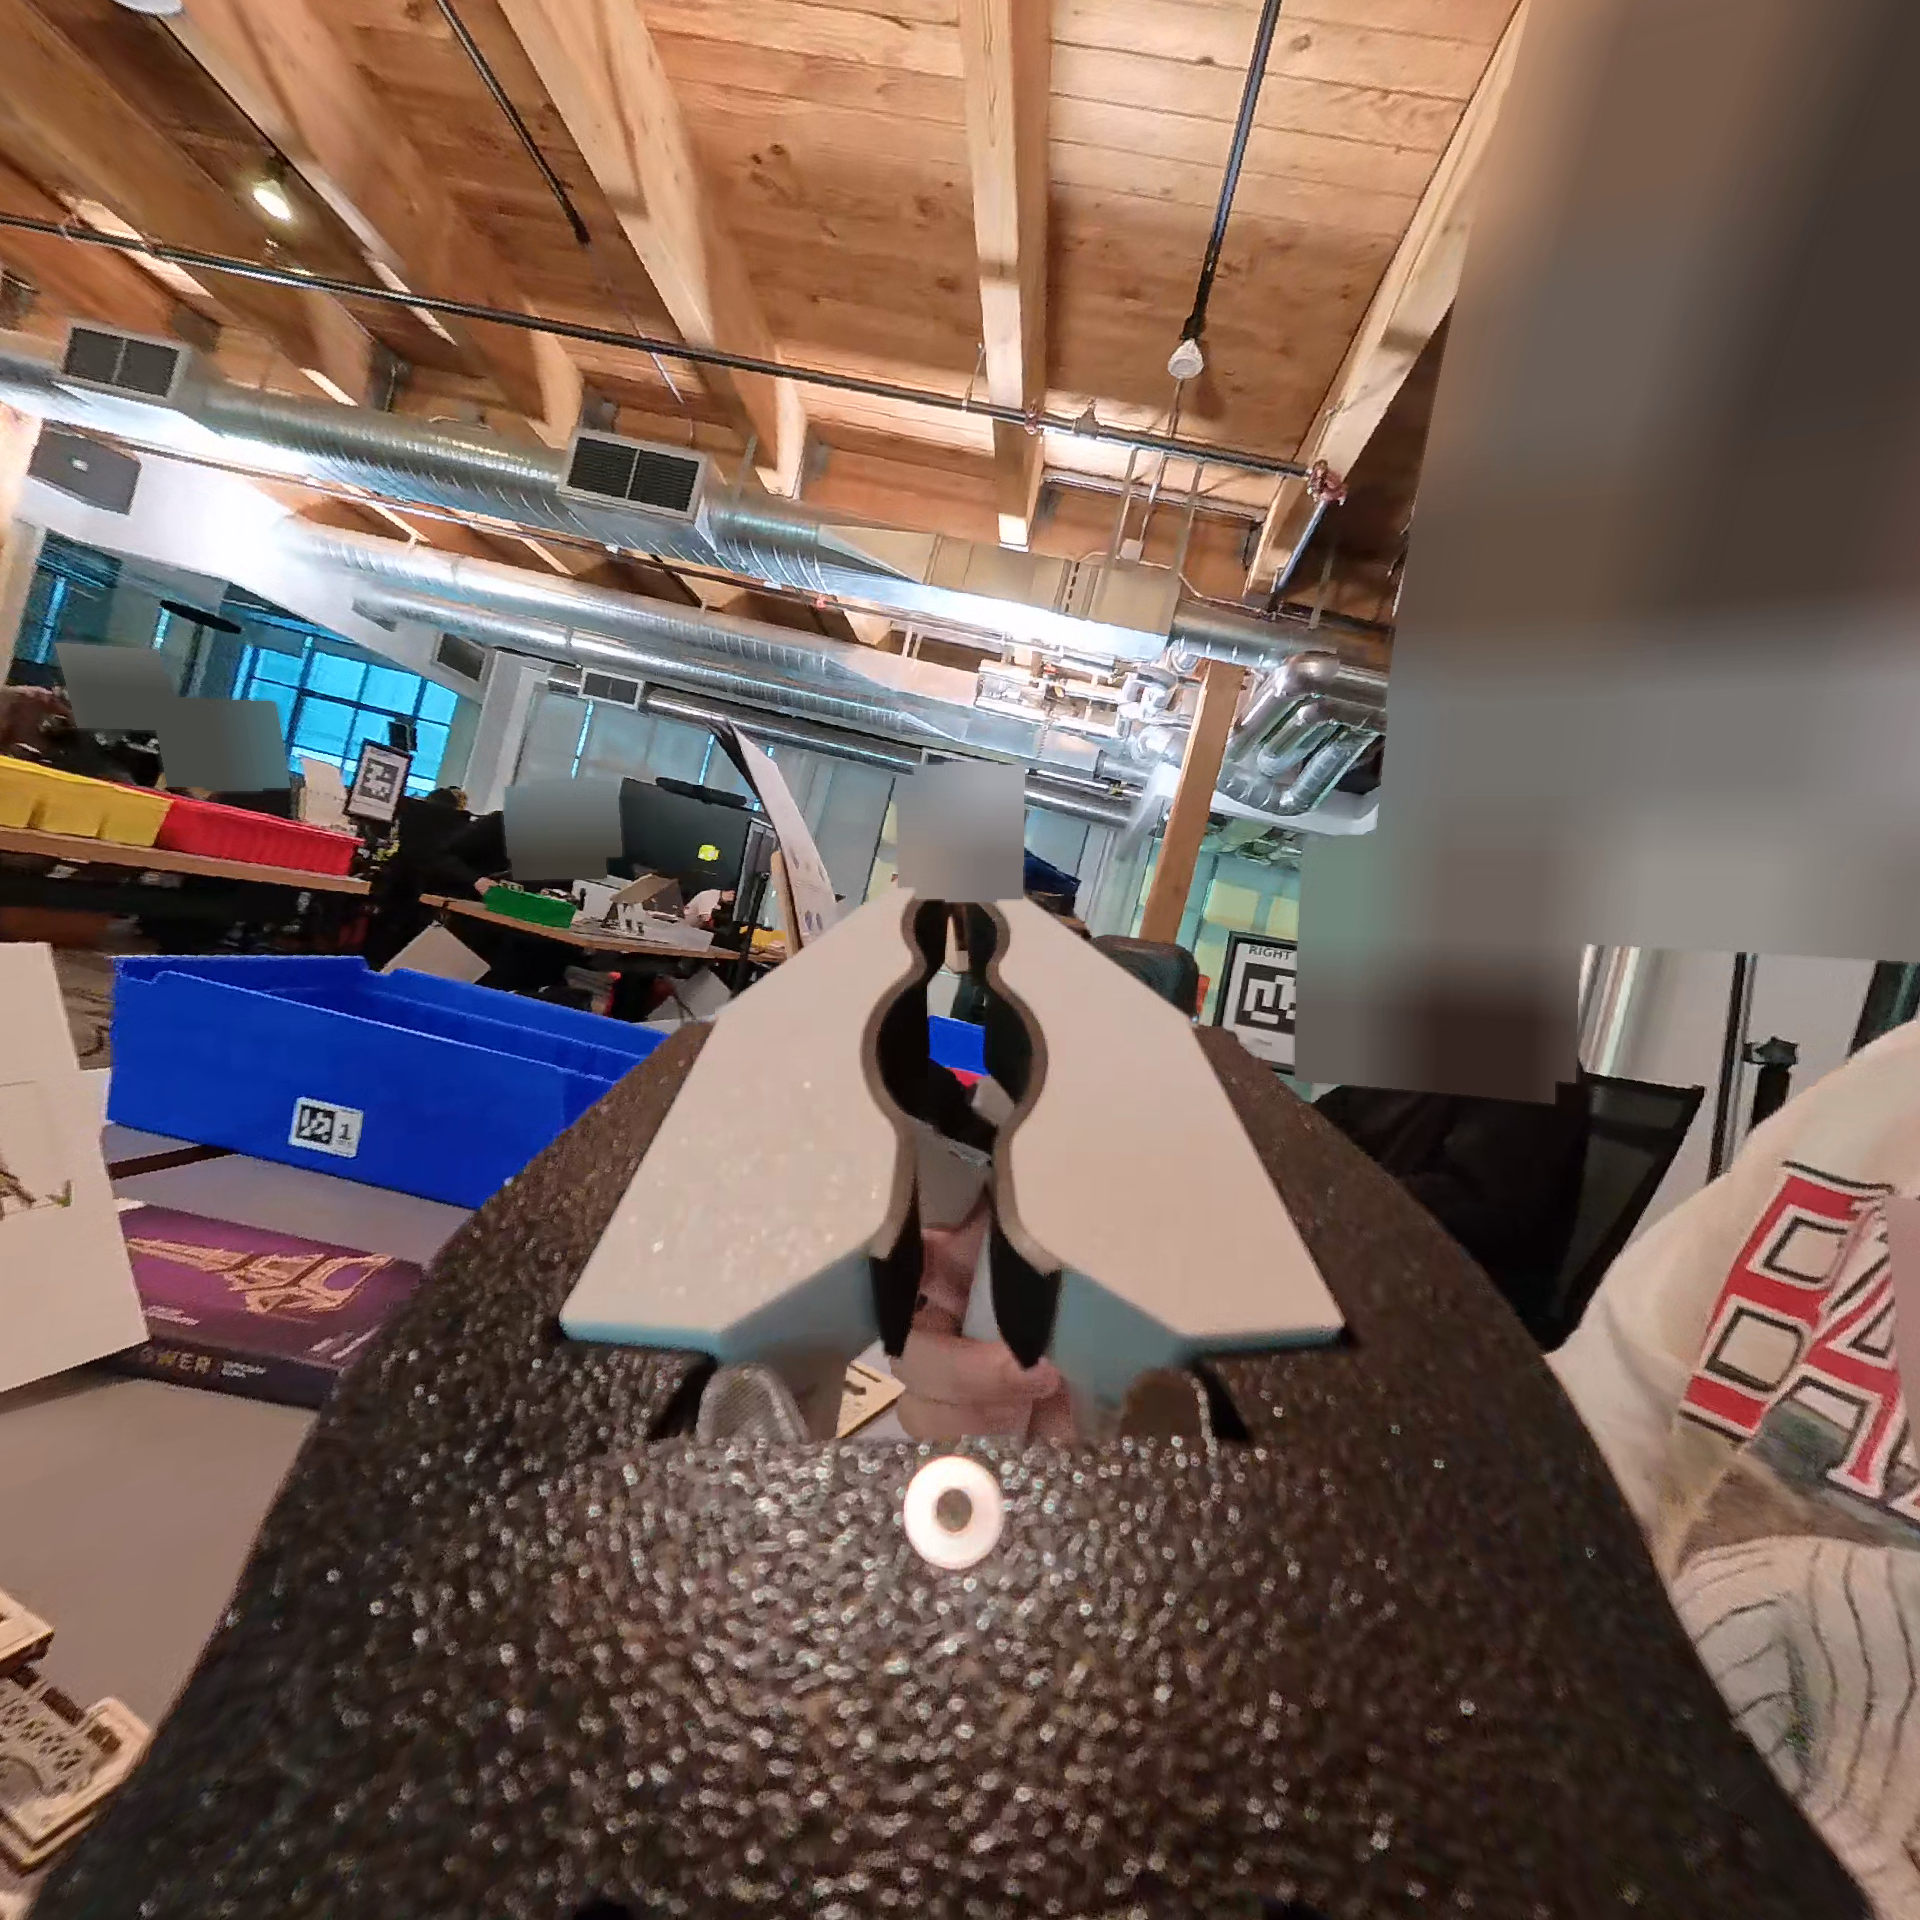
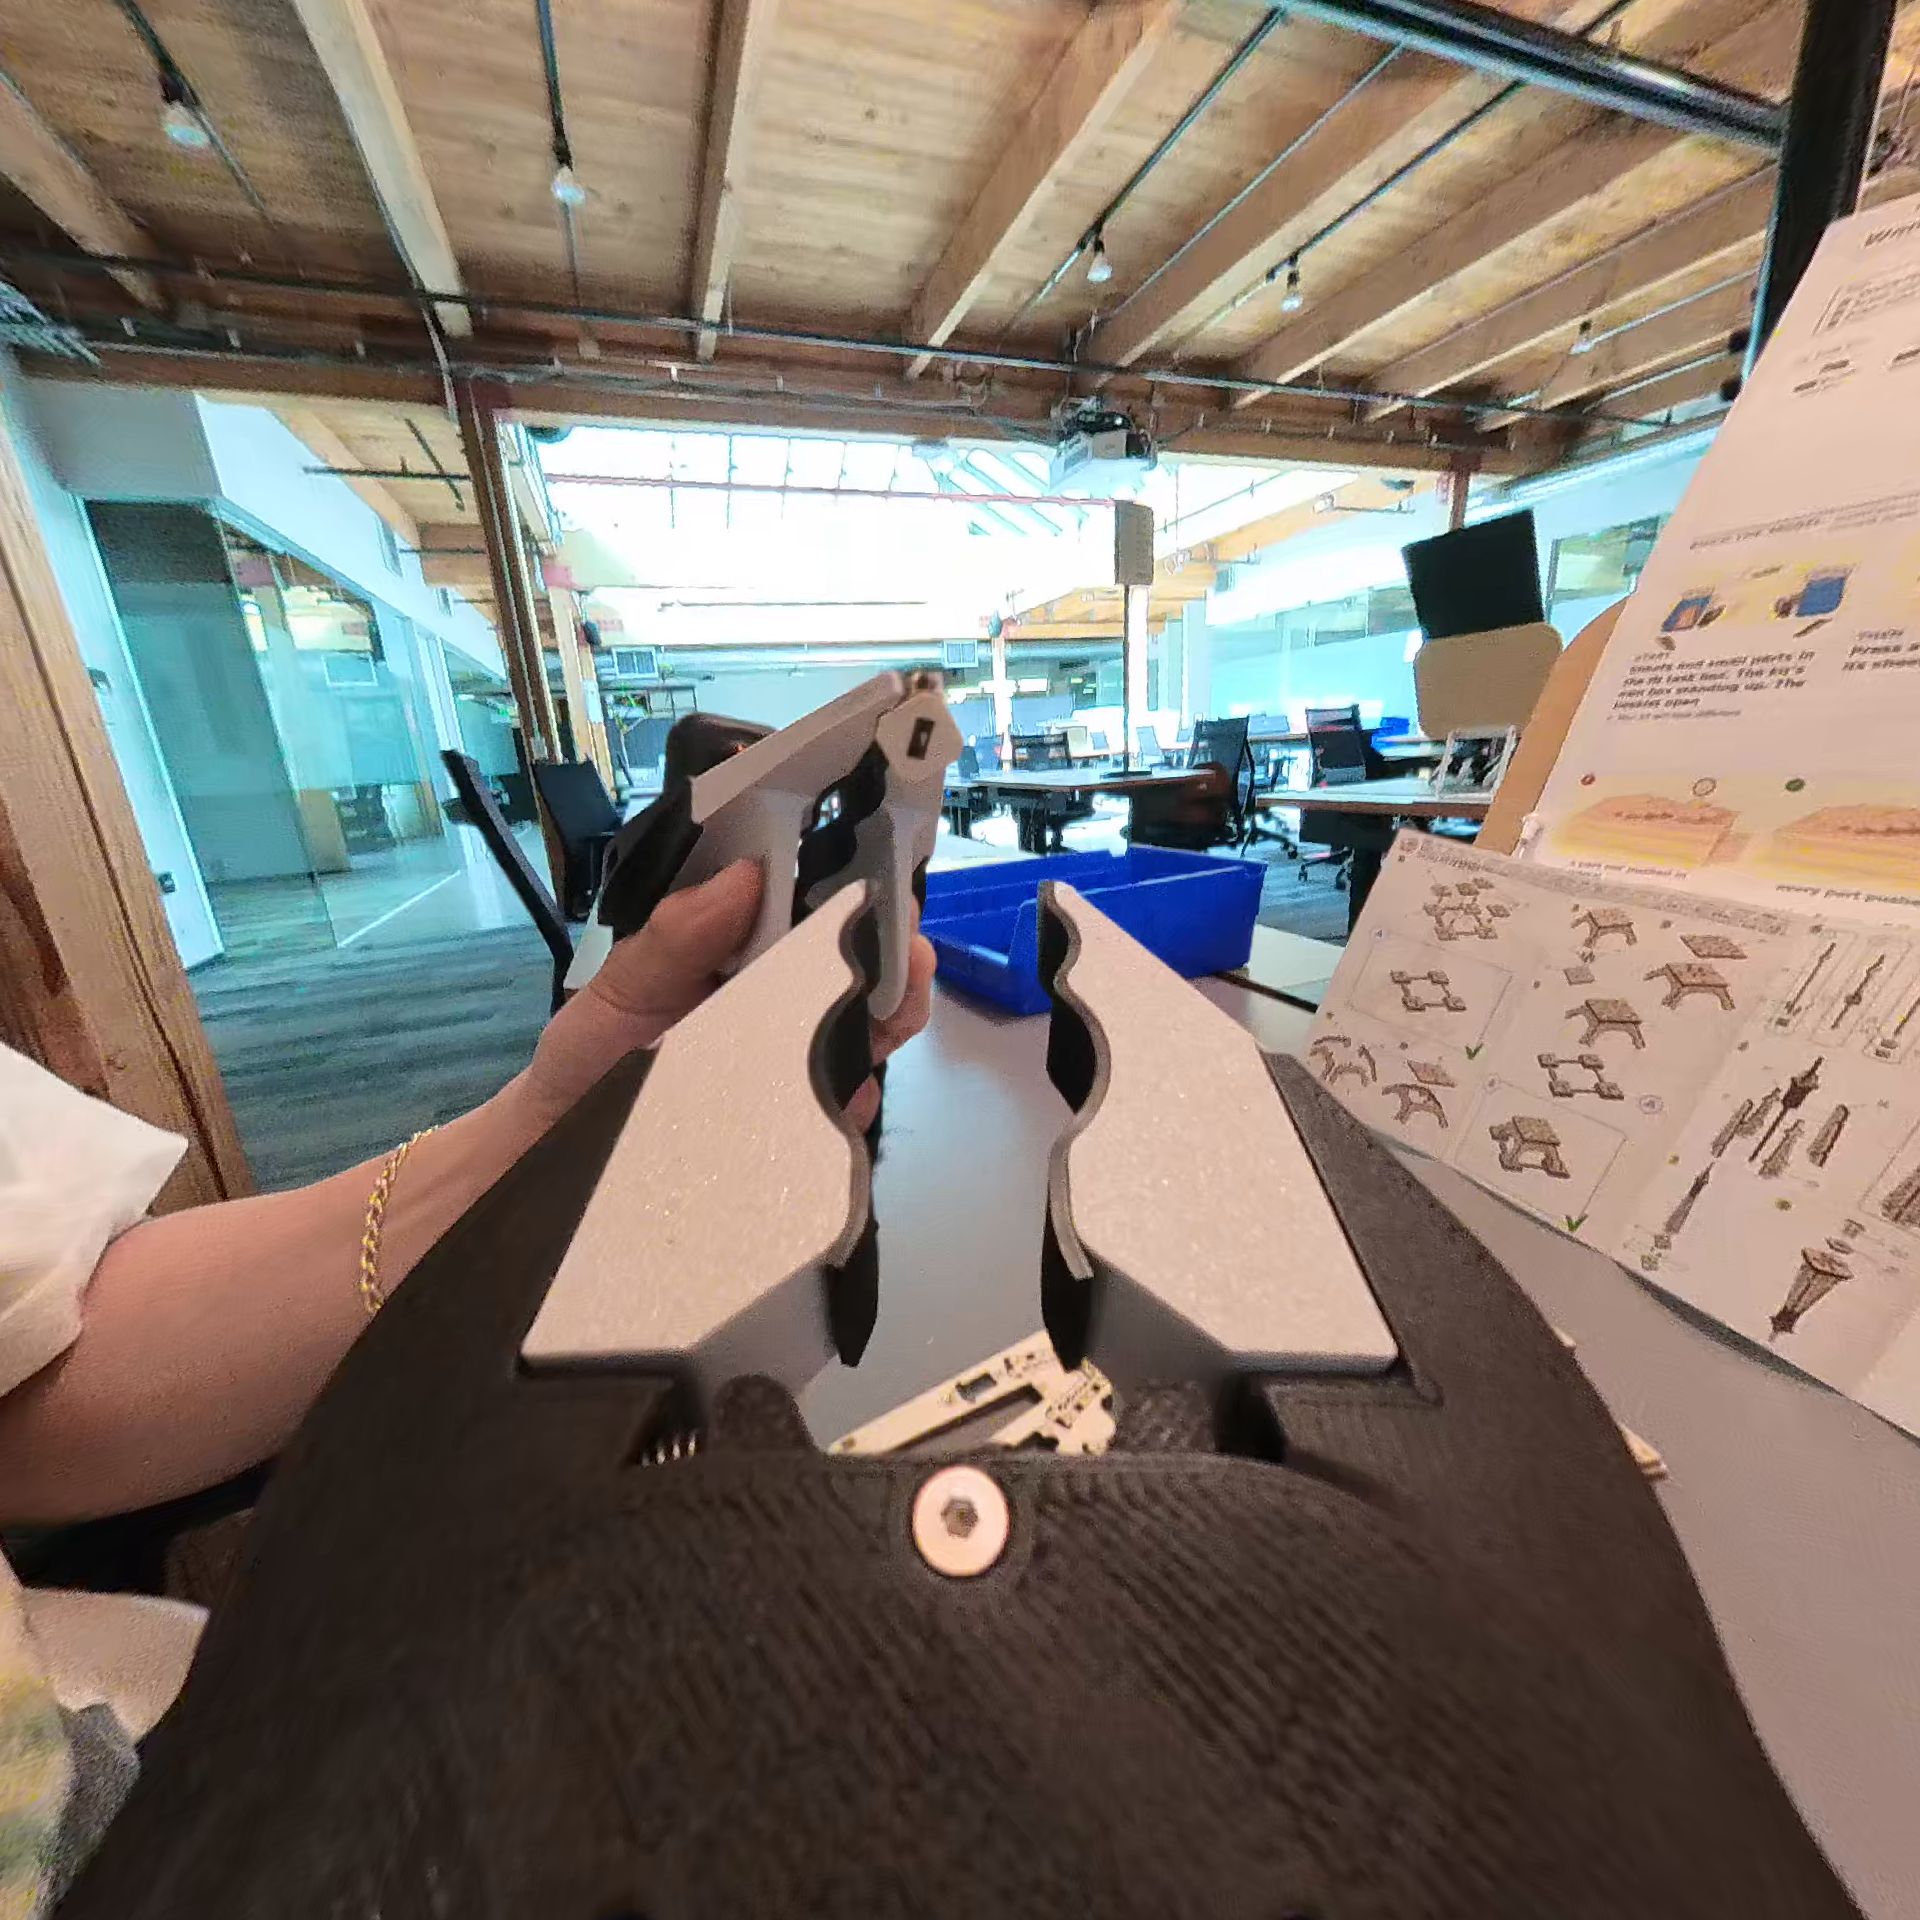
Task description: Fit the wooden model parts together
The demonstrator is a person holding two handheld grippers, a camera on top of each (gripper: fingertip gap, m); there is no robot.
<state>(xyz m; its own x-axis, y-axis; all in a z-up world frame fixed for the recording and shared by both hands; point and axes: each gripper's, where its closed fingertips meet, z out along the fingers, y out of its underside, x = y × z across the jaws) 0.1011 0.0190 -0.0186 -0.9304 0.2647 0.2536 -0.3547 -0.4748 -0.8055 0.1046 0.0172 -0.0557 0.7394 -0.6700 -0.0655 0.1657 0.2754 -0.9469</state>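
My left gripper (image 1: pixel 954 920) is shut with nothing visible between its grey fingers, and it points up and away from the table. In the right wrist view it (image 2: pixel 831 790) is held raised in a hand, just left of and beyond my right gripper. My right gripper (image 2: pixel 956 904) is open and empty above the grey table (image 2: pixel 966 1122). A pale wooden part sheet (image 2: pixel 997 1403) lies flat on the table under the right gripper's base. More wooden model pieces (image 1: pixel 47 1745) lie at the lower left edge of the left wrist view.
A blue bin (image 2: pixel 1091 914) stands on the table beyond the grippers; it also shows in the left wrist view (image 1: pixel 343 1049). Instruction sheets (image 2: pixel 1662 1039) stand propped at the right. A purple box (image 1: pixel 260 1299) lies by the bin. A person in a white shirt (image 1: pixel 1787 1403) is close on the right. The tips of both grippers are at nearly the same place.
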